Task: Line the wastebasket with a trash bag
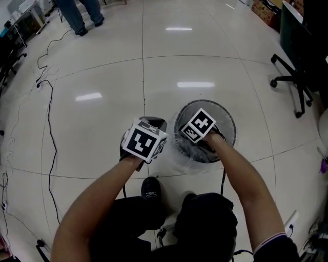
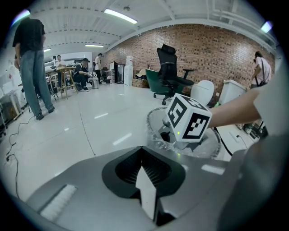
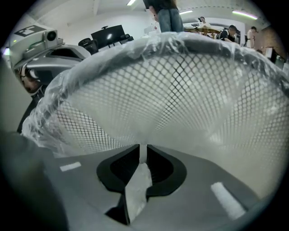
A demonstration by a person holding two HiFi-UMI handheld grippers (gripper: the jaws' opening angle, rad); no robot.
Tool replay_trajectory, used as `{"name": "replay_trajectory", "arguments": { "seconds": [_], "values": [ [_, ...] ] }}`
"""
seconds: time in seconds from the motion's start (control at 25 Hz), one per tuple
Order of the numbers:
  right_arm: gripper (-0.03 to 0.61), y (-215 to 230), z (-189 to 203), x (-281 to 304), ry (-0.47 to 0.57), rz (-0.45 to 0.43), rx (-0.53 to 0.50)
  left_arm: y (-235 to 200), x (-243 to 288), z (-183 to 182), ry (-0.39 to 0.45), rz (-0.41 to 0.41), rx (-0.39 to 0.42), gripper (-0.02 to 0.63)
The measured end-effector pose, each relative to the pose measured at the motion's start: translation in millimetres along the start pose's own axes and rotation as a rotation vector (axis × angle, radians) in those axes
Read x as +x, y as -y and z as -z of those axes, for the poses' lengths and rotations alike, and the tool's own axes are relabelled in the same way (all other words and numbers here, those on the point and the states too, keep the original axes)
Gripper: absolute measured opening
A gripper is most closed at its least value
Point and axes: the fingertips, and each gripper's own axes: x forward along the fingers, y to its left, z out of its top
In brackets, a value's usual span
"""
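Observation:
The wastebasket point(image 1: 228, 118) is a black mesh bin standing on the floor, with a clear trash bag point(image 1: 180, 159) inside it and folded out over the rim. My right gripper point(image 1: 203, 144) reaches down into the bin, tips hidden under its marker cube. In the right gripper view its jaws point(image 3: 143, 147) stand a narrow gap apart, open, facing the bag-covered mesh wall point(image 3: 180, 85); bag film shows through the gap. My left gripper point(image 1: 155, 123) is shut and empty, just left of the bin, outside it. Its jaws point(image 2: 141, 148) point at the bin's rim point(image 2: 152, 121).
A black office chair point(image 1: 295, 77) stands at the far right. Cables point(image 1: 49, 117) run along the floor on the left. A person's legs point(image 1: 80, 15) stand at the top left. My own shoes point(image 1: 151, 190) are just before the bin. Brick wall and more people lie beyond.

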Motion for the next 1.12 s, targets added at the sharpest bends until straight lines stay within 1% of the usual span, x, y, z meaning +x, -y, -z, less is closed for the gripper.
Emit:
{"name": "replay_trajectory", "arguments": {
  "seconds": [0.12,0.28,0.4,0.6,0.8,0.96,1.12],
  "values": [
    [0.051,2,9,-4,-0.003,0.003,0.011,-1,0,-4,0.005,-0.002,-0.002,0.011],
    [0.051,8,21,-12,-0.004,0.023,0.029,9,2,-10,0.01,0.008,0.018,0.011],
    [0.049,13,21,-18,0.011,0.036,0.041,14,3,-11,0.007,0.013,0.032,0.011],
    [0.049,11,14,-19,0.03,0.04,0.03,10,0,-11,0.009,-0.001,0.029,0.011],
    [0.049,12,-2,-34,0.093,0.083,0.014,4,-6,-9,0.011,-0.01,0.034,0.011],
    [0.05,17,-14,-57,0.169,0.136,0.005,-1,-11,-8,0.016,-0.019,0.037,0.011],
    [0.05,20,-23,-81,0.236,0.179,-0.003,1,-16,-14,0.034,-0.019,0.041,0.011]
  ]
}}
